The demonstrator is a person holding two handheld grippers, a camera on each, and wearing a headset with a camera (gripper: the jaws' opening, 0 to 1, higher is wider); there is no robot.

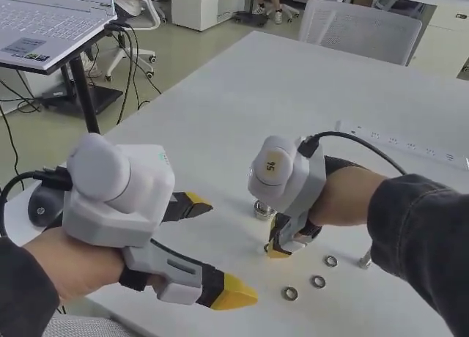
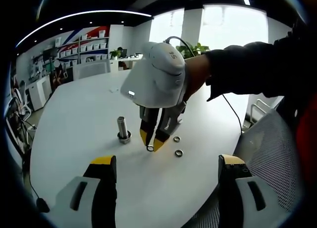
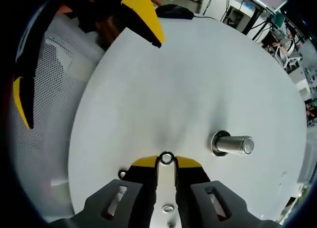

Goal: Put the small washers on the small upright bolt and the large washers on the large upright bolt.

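Noted washer (image 3: 167,157) pinched in clenched right gripper (image 3: 167,161) (large bolt (image 3: 233,143) upright, near its right). Found left gripper (image 2: 167,161) released, jaws wide.

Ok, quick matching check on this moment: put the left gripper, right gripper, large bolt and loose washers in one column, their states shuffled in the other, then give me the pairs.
Things:
1. left gripper
2. right gripper
3. large bolt
4. loose washers

States:
A. lying flat on the table
B. shut on a washer
C. jaws wide apart, holding nothing
D. standing upright

Pairs: 1-C, 2-B, 3-D, 4-A
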